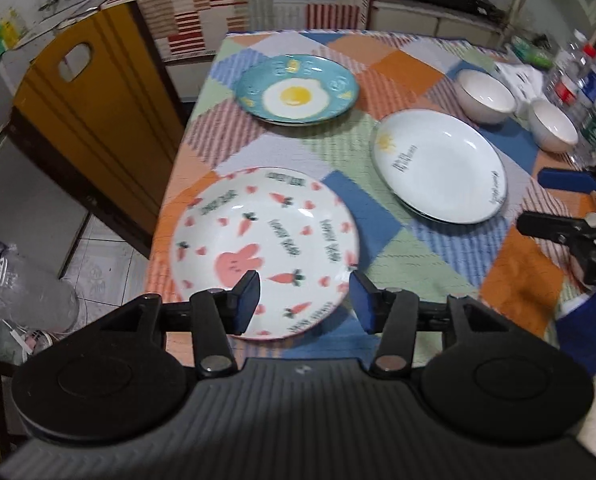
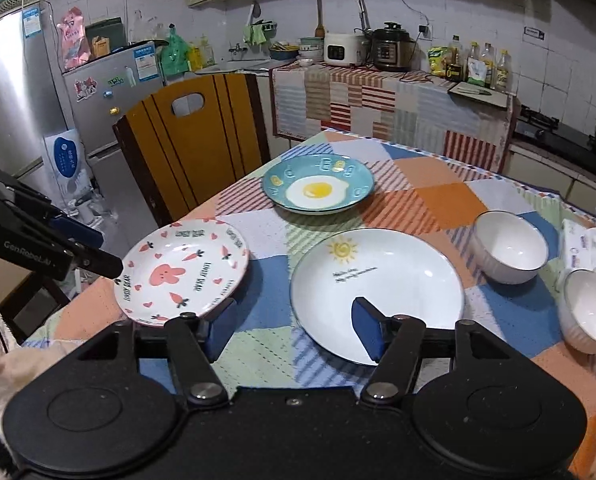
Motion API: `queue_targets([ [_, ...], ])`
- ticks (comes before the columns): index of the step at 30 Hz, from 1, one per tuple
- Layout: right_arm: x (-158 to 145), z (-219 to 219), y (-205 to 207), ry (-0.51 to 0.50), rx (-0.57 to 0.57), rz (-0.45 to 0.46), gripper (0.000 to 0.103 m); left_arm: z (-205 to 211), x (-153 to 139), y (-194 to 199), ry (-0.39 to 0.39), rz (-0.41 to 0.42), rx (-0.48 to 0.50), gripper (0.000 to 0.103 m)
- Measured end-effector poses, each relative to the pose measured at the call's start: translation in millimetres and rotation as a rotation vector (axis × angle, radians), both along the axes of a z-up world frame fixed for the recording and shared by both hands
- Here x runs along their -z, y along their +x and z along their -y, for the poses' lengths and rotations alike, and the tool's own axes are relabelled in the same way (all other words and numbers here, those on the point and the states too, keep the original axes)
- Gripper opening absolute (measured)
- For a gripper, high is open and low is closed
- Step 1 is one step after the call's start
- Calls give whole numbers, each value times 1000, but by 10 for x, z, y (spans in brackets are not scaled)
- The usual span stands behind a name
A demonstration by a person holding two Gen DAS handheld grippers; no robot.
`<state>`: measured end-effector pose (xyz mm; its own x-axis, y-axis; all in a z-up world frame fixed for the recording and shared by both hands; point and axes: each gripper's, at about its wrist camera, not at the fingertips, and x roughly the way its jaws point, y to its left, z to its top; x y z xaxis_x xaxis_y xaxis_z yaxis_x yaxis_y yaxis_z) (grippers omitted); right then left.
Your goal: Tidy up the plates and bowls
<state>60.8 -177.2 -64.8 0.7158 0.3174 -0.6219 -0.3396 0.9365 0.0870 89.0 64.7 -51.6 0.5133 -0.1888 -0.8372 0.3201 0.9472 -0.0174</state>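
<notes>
Three plates lie on the patchwork tablecloth [image 1: 397, 64]. A pink rabbit plate [image 1: 264, 250] [image 2: 184, 270] is nearest on the left. A teal fried-egg plate [image 1: 296, 89] [image 2: 317, 189] lies farther back. A white sun plate [image 1: 439, 166] [image 2: 377, 286] lies to the right. Two white bowls [image 1: 485, 96] [image 1: 553, 126] stand at the far right; they also show in the right wrist view [image 2: 509, 246] [image 2: 589, 310]. My left gripper [image 1: 305, 300] is open and empty over the rabbit plate's near rim. My right gripper [image 2: 294, 326] is open and empty at the sun plate's near left edge.
A yellow wooden chair [image 1: 94, 120] [image 2: 194, 136] stands at the table's left side. Plastic bottles [image 1: 581, 84] crowd the far right corner beside a tissue pack [image 2: 585, 240]. A counter with a rice cooker [image 2: 343, 49] and pressure cooker [image 2: 391, 46] runs behind.
</notes>
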Motion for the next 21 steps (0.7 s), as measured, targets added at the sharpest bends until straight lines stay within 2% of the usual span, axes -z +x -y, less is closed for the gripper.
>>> queue_targets([
  [3, 25, -120, 26, 40, -41, 35, 77, -209, 77, 88, -38, 16, -22, 49],
  [6, 84, -277, 154, 87, -48, 38, 78, -385, 164, 208, -64, 50, -58, 52],
  [8, 135, -404, 245, 111, -76, 41, 78, -460, 215, 299, -49, 71, -58, 58],
  [11, 248, -568, 356, 143, -116, 74, 78, -511, 315, 476, 3, 65, -33, 61],
  [12, 276, -612, 377, 134, -117, 90, 78, -524, 349, 542, 8, 54, -21, 61],
  [14, 346, -781, 436, -1, -82, 103, 77, -560, 412, 658, -4, 30, -25, 61],
  [16, 408, -900, 448, -84, -109, 145, 76, -595, 480, 750, -27, 8, -30, 61],
  [18, 469, -982, 479, -117, -120, 145, 75, -647, 555, 808, -54, -6, -41, 61],
  [21, 581, -1031, 607, -92, -135, 67, 75, -748, 705, 842, -84, -14, -83, 61],
])
